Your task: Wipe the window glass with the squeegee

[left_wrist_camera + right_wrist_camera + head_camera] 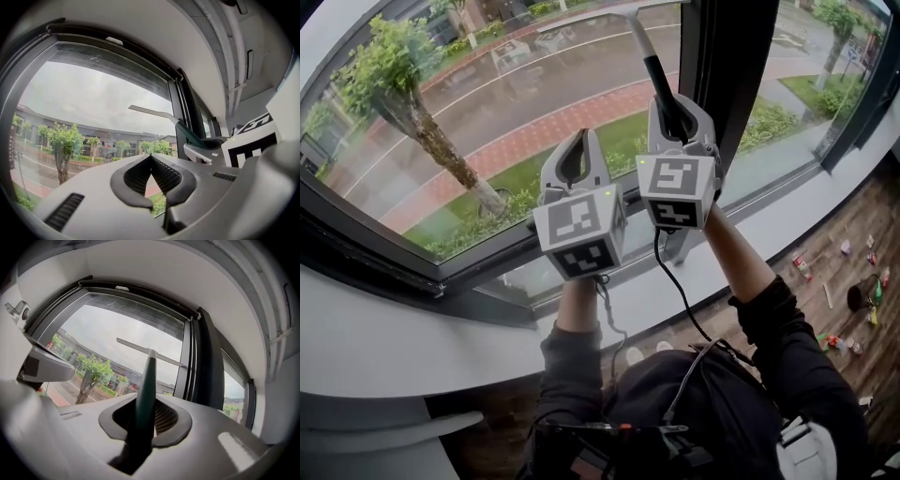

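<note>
At centre frame in the head view, the right claw [676,120] [148,405] is clamped on the dark handle of the squeegee [649,58] [149,363], whose blade reaches the window glass [487,103] at top centre. Just left of it, the left claw [575,157] [151,161] is raised with its tips together, gripping nothing.

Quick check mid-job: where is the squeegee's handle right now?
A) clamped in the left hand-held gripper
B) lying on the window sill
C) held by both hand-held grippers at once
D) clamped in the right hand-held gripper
D: the squeegee has its dark green handle clamped between the jaws of the right hand-held gripper, while the left hand-held gripper is closed on nothing.
</note>
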`<state>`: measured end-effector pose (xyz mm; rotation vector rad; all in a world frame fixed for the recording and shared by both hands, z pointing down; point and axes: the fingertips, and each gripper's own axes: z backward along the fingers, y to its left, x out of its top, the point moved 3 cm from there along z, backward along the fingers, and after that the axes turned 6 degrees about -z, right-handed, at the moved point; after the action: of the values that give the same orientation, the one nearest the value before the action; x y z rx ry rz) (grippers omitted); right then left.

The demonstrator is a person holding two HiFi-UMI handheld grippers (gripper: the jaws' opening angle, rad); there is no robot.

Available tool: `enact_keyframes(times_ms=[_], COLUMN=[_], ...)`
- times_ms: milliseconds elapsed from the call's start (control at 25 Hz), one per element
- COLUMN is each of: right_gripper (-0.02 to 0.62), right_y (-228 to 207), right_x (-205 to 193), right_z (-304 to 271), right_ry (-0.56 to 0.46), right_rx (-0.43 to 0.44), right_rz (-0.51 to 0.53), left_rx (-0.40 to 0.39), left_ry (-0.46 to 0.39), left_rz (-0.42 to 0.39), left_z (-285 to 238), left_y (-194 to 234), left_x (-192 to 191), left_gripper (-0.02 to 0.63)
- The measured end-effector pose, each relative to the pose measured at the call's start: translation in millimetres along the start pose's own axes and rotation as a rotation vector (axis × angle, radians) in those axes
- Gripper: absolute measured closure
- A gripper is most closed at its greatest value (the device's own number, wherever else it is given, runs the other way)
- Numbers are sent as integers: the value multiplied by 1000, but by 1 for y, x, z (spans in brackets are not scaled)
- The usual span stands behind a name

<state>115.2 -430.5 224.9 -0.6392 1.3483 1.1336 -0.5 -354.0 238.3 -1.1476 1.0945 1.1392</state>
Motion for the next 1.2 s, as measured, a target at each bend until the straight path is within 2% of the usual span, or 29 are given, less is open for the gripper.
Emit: enact_keyframes(times_ms=[840,1200], right_gripper=[535,535], right_y=[13,19], right_x=[-54,-91], right_z=[21,33], right_ry=[86,147], right_rx=[19,34], right_rz=[7,37], left_rx=[-9,-6], left_ry=[107,156], left_rz=[46,51], left_z=[21,28], left_y=[-10,-15], left_x=[-51,-79], left_gripper=[603,603])
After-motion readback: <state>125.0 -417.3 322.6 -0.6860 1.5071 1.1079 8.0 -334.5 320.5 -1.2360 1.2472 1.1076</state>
